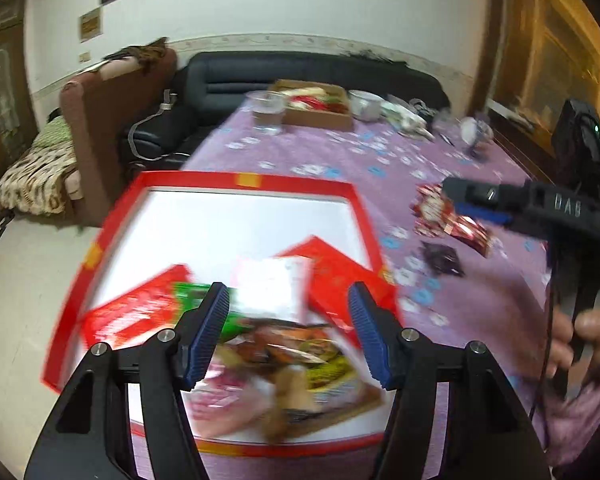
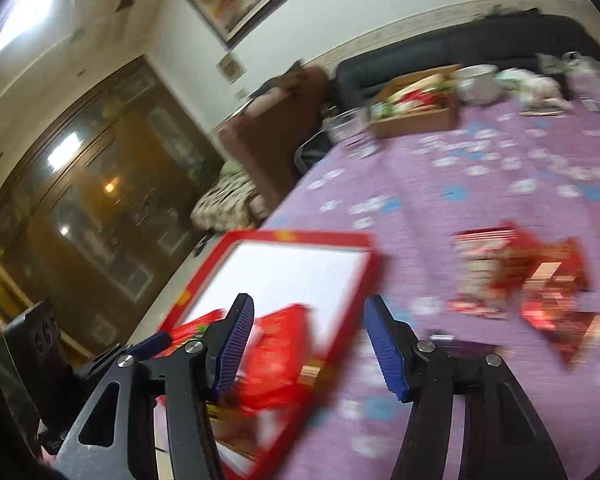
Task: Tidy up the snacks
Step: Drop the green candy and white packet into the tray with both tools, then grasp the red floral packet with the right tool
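A red-rimmed white box sits at the near left corner of the purple-clothed table. It holds several snack packets: two red ones, a white one and one with a food picture. My left gripper hangs open just above them, its pads clear of the packets. Over the box's right rim my right gripper is open and holds nothing. Loose red packets and a dark packet lie on the cloth to the right.
At the table's far end stand a cardboard box of items, a glass, a bowl and other clutter. A black sofa and a brown armchair lie beyond. A person's hand holds the right gripper.
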`<state>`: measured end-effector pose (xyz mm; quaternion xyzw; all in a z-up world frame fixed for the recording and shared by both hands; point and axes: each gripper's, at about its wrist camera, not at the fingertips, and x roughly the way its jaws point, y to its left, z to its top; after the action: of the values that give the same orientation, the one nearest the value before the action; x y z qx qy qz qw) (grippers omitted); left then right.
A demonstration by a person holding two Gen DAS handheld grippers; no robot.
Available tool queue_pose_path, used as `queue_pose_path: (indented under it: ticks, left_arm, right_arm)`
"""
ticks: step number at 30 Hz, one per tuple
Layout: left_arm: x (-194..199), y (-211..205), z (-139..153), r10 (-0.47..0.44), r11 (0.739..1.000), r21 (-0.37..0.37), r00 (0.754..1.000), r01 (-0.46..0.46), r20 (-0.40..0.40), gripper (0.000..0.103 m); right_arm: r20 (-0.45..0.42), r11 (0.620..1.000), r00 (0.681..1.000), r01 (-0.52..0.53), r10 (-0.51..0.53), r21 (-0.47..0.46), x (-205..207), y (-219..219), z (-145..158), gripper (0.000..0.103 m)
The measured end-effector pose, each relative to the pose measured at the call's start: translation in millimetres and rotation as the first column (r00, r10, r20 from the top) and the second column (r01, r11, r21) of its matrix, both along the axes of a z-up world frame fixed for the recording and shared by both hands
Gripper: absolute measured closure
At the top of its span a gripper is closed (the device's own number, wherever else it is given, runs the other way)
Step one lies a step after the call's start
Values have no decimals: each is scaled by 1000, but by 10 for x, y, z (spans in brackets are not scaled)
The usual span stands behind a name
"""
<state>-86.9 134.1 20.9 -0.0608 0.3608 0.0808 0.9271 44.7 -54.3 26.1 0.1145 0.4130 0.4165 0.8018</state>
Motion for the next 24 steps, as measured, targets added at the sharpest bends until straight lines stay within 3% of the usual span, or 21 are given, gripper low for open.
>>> queue_pose_path:
  ticks: [4,8,15,20,24]
  left_arm:
    - [92,-333,-23,-89,996,-5,996,89,-25,42]
    - [196,-669,-22,-165,986,0,985,165,-49,42]
    - [293,-1231,-77,-292,956,9,950,295,-108,35]
    - [373,-1474,-166,-332,942,-3,930,336,-154,35]
    - [378,-1594,-190,-355,933,-11,918,359,-174,35]
  right_arm:
    - [27,992,991,129,-129,-10,114,-742,50,37]
    - [15,963,963,268,-267,-13,193,-1532,30,35]
    - [36,874,877,480,-479,-71,219,-2832,70,30]
    - [-7,821,828,554,-560,-133,388,-3444,-27,29]
    - [-96,819,815,560,-572,-124,586,-3649,-225,29]
